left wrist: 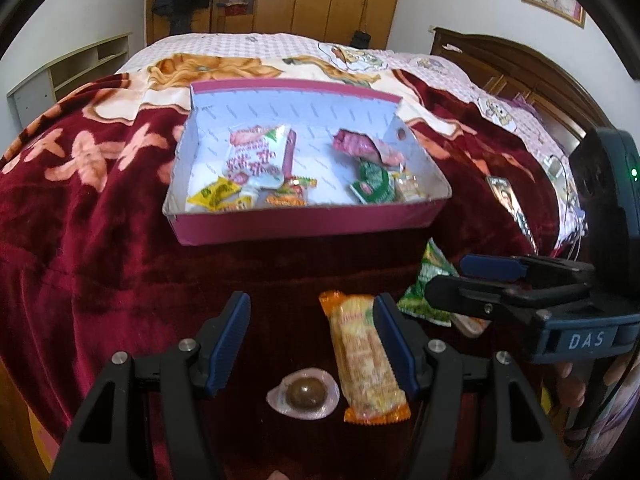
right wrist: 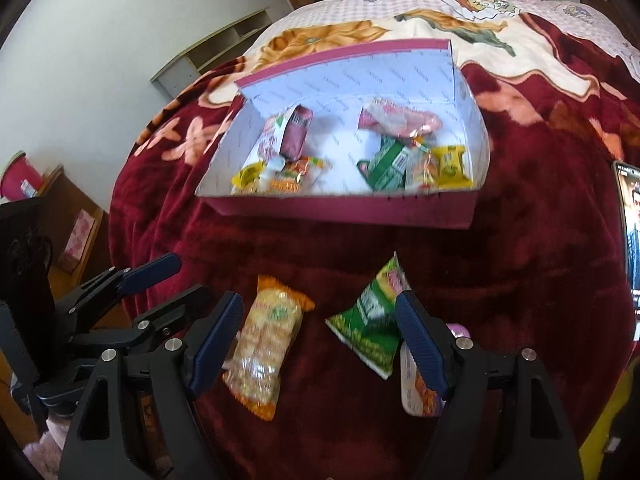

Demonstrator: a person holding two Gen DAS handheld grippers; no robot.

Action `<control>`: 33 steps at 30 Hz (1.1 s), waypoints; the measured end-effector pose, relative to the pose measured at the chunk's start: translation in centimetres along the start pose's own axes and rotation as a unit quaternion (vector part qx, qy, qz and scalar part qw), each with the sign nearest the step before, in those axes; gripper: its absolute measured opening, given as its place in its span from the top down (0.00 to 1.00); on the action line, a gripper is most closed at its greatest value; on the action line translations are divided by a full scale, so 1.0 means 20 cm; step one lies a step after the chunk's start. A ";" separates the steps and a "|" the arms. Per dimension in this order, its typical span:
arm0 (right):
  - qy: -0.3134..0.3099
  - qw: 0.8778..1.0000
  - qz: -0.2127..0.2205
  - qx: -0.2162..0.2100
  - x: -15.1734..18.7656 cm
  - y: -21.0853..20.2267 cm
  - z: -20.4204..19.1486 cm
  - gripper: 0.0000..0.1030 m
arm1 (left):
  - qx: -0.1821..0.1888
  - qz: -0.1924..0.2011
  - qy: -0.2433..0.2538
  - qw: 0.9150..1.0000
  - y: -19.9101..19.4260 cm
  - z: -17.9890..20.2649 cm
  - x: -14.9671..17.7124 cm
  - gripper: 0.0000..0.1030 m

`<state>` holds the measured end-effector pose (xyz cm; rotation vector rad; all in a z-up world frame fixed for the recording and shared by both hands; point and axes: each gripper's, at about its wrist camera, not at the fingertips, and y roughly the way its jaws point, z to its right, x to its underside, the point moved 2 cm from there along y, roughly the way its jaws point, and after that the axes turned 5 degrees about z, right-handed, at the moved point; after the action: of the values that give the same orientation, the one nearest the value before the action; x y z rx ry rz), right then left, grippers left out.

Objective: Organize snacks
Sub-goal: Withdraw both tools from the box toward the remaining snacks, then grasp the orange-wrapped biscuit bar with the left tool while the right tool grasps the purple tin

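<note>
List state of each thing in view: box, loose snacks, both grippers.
box: open, on the blanket, partly filled with snacks
orange snack bar: sealed, flat on the blanket, outside the box
green packet: sealed, on the blanket, outside the box
round chocolate: wrapped, on the blanket
left gripper: open, empty
right gripper: open, empty

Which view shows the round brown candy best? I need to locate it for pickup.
The left wrist view: the round brown candy lies unobstructed in its clear wrapper beside the orange snack bar. The right wrist view doesn't show it.
</note>
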<state>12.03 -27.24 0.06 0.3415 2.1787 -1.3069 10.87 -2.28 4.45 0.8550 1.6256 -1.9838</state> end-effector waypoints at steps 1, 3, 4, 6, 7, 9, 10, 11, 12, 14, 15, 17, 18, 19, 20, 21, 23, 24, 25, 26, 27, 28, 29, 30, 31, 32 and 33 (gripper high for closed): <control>-0.004 1.000 -0.004 -0.002 0.01 0.00 0.00 0.22 | 0.000 -0.001 0.001 1.000 0.00 0.00 0.01 0.35; -0.010 1.000 -0.008 -0.003 0.04 0.00 0.00 0.22 | 0.001 -0.003 0.004 1.000 0.00 0.02 0.03 0.35; -0.012 1.000 -0.010 -0.004 0.05 0.00 0.00 0.22 | 0.004 -0.005 0.008 1.000 0.01 0.04 0.04 0.35; -0.012 1.000 -0.012 -0.004 0.08 -0.01 0.02 0.22 | 0.005 -0.010 0.011 1.000 0.02 0.06 0.05 0.35; -0.011 1.000 -0.013 -0.004 0.09 -0.01 0.03 0.22 | 0.005 -0.013 0.014 1.000 0.03 0.07 0.06 0.35; -0.005 1.000 -0.015 -0.006 0.11 -0.02 0.06 0.22 | 0.005 -0.019 0.016 1.000 0.05 0.09 0.07 0.35; -0.003 1.000 -0.016 -0.005 0.13 -0.02 0.07 0.22 | 0.006 -0.020 0.017 1.000 0.05 0.10 0.07 0.35; -0.001 1.000 -0.016 -0.005 0.14 -0.03 0.08 0.22 | 0.008 -0.022 0.019 1.000 0.06 0.11 0.08 0.35; -0.002 1.000 -0.016 -0.004 0.15 -0.03 0.10 0.22 | 0.010 -0.024 0.022 0.999 0.06 0.13 0.09 0.35; -0.005 1.000 -0.014 0.001 0.17 -0.05 0.12 0.22 | 0.014 -0.028 0.027 0.999 0.08 0.15 0.10 0.35; -0.007 1.000 -0.011 0.005 0.17 -0.05 0.13 0.22 | 0.016 -0.029 0.029 0.999 0.08 0.16 0.11 0.35; -0.011 1.000 -0.004 0.016 0.19 -0.06 0.15 0.22 | 0.018 -0.033 0.033 0.999 0.10 0.19 0.12 0.35; -0.012 1.000 -0.002 0.019 0.20 -0.07 0.16 0.22 | 0.021 -0.035 0.035 0.999 0.11 0.20 0.13 0.35; -0.012 1.000 0.000 0.021 0.20 -0.08 0.17 0.22 | 0.027 -0.038 0.036 0.998 0.12 0.21 0.14 0.35; -0.014 1.000 0.003 0.022 0.21 -0.08 0.18 0.22 | 0.029 -0.040 0.035 0.998 0.13 0.21 0.14 0.35; -0.016 1.000 0.007 0.022 0.22 -0.09 0.19 0.22 | 0.030 -0.041 0.036 0.998 0.14 0.22 0.15 0.35; -0.025 0.999 0.013 0.031 0.24 -0.10 0.19 0.22 | 0.026 -0.042 0.042 0.998 0.16 0.24 0.16 0.35; -0.030 0.999 0.015 0.034 0.24 -0.10 0.18 0.22 | 0.024 -0.042 0.045 0.998 0.16 0.24 0.16 0.35; -0.036 0.998 0.018 0.038 0.25 -0.11 0.18 0.22 | 0.021 -0.042 0.048 0.998 0.18 0.25 0.17 0.35; -0.040 0.998 0.019 0.040 0.25 -0.11 0.18 0.22 | 0.017 -0.044 0.051 0.998 0.19 0.26 0.17 0.35; -0.045 0.998 0.020 0.041 0.26 -0.11 0.18 0.22 | 0.015 -0.045 0.051 0.998 0.20 0.26 0.18 0.35; -0.050 0.998 0.021 0.040 0.27 -0.12 0.18 0.22 | 0.010 -0.046 0.050 0.998 0.21 0.26 0.18 0.35; -0.054 0.998 0.023 0.038 0.27 -0.12 0.18 0.22 | 0.005 -0.050 0.047 0.998 0.23 0.26 0.19 0.35; -0.057 0.997 0.024 0.035 0.28 -0.12 0.17 0.22 | 0.004 -0.053 0.045 0.998 0.25 0.26 0.20 0.35; -0.058 0.997 0.025 0.033 0.29 -0.12 0.18 0.22 | 0.001 -0.056 0.041 0.998 0.26 0.25 0.20 0.35; -0.058 0.997 0.026 0.032 0.29 -0.13 0.18 0.22 | -0.003 -0.058 0.039 0.998 0.28 0.24 0.21 0.35; -0.057 0.998 0.027 0.031 0.29 -0.13 0.18 0.22 | -0.003 -0.058 0.038 0.998 0.28 0.24 0.21 0.35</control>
<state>7.27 -32.07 -2.85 0.3390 2.0240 -1.3328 10.76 -8.00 -1.89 0.8607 1.7600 -2.0462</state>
